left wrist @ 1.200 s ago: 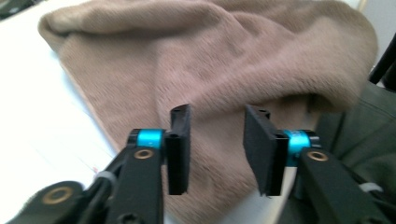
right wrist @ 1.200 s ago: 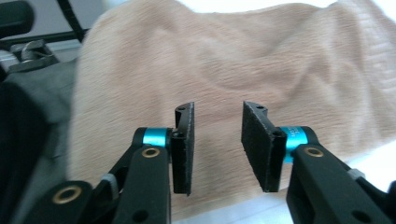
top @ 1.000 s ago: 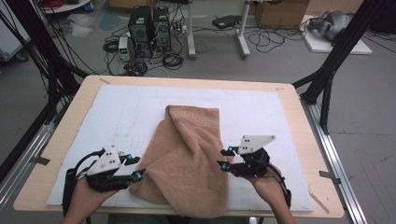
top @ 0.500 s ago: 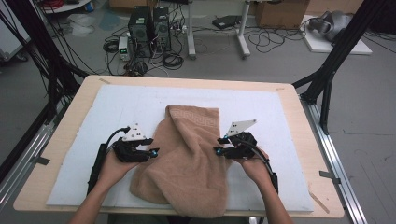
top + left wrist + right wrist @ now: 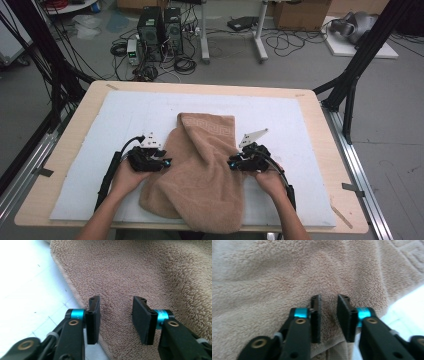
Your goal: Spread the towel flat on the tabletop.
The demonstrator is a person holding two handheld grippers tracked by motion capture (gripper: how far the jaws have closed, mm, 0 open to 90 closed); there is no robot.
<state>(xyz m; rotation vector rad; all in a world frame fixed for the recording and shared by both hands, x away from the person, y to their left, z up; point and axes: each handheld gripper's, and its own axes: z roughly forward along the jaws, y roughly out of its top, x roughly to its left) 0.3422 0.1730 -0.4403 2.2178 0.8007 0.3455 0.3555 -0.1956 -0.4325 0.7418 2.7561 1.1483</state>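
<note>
On the white mat (image 5: 100,145) lies your brown towel (image 5: 200,170), rumpled in the middle; your left gripper (image 5: 167,163) sits at its left edge, jaws apart and just closing over the cloth; your right gripper (image 5: 231,162) pinches a fold at its right edge, jaws just closing.

A wooden table (image 5: 320,107) carries a white mat (image 5: 125,115) covering most of its top. A tan towel (image 5: 205,170) lies rumpled on the mat's middle, its near end hanging over the table's front edge.
</note>
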